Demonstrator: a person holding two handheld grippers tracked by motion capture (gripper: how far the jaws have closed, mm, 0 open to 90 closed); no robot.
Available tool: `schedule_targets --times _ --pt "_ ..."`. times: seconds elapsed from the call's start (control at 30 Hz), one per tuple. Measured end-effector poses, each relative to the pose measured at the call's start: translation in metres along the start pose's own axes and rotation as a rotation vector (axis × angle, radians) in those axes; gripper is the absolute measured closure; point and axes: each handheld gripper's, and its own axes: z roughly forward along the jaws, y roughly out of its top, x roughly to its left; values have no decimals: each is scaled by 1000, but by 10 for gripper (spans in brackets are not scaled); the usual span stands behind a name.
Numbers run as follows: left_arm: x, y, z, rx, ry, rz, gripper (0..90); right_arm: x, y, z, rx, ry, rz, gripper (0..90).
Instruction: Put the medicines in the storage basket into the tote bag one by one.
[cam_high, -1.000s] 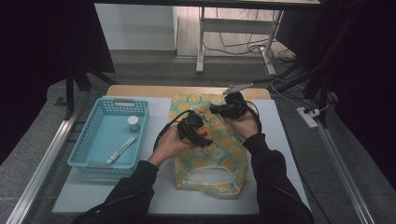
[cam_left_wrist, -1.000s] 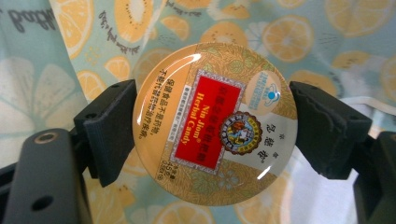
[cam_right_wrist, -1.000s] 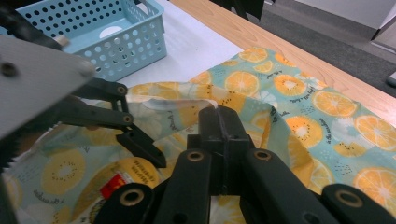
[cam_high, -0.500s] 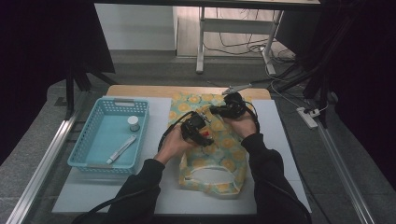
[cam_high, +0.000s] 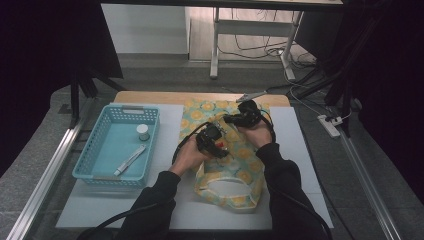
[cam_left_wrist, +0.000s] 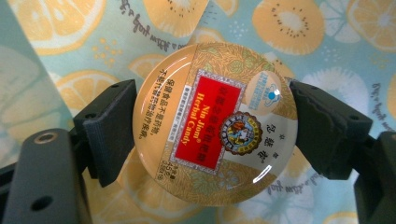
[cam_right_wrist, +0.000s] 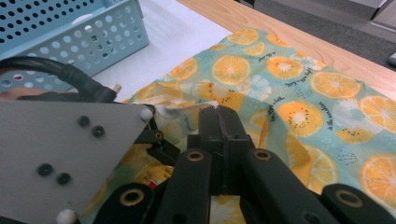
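A cloth bag (cam_high: 235, 167) with an orange and kiwi print lies on the white mat. My left gripper (cam_high: 219, 146) hovers over the bag's middle. It is shut on a round gold tin of herbal candy (cam_left_wrist: 212, 123) with a red label, gripped by its rim between both jaws. My right gripper (cam_high: 228, 120) is just beyond it, shut on a raised edge of the bag's fabric (cam_right_wrist: 187, 109). In the right gripper view, the left gripper's grey plate (cam_right_wrist: 60, 154) fills the near left, and a sliver of the tin (cam_right_wrist: 156, 178) shows beneath it.
A light blue plastic basket (cam_high: 92, 162) stands to the left on the mat, holding a small white-capped bottle (cam_high: 143, 132) and a white pen-like tube (cam_high: 129, 160). The bag's cut-out handle (cam_high: 225, 192) points toward the person. A wooden table edge (cam_high: 150, 96) runs along the back.
The left gripper with the tin has crept slightly right and nearer over the bag. The right gripper has kept its hold on the fabric in much the same place.
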Motion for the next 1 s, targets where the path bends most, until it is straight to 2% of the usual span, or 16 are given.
schedule_targets --times 0.17,0.27,0.33,0.4,0.6,0.77,1.0 --pt "-1 -1 2 -5 22 1 186 0 0 1 0 2 -2 900" --pt "-2 -2 -2 -24 6 -1 153 0 0 1 -1 2 -1 900" --pt "-3 -1 -5 -28 26 8 142 0 -1 1 -1 1 -2 900" --pt "-4 -1 -8 -41 25 9 124 0 -1 0 -2 1 -2 900" --pt "-8 -1 -23 -114 -55 -29 47 0 -1 -2 -11 5 -1 900" --pt "-13 -4 -37 -160 -86 -39 5 2 -2 -3 -12 11 -4 900" --pt "-10 -15 -60 -194 -135 -48 0 1 -3 -4 -12 9 -1 900"
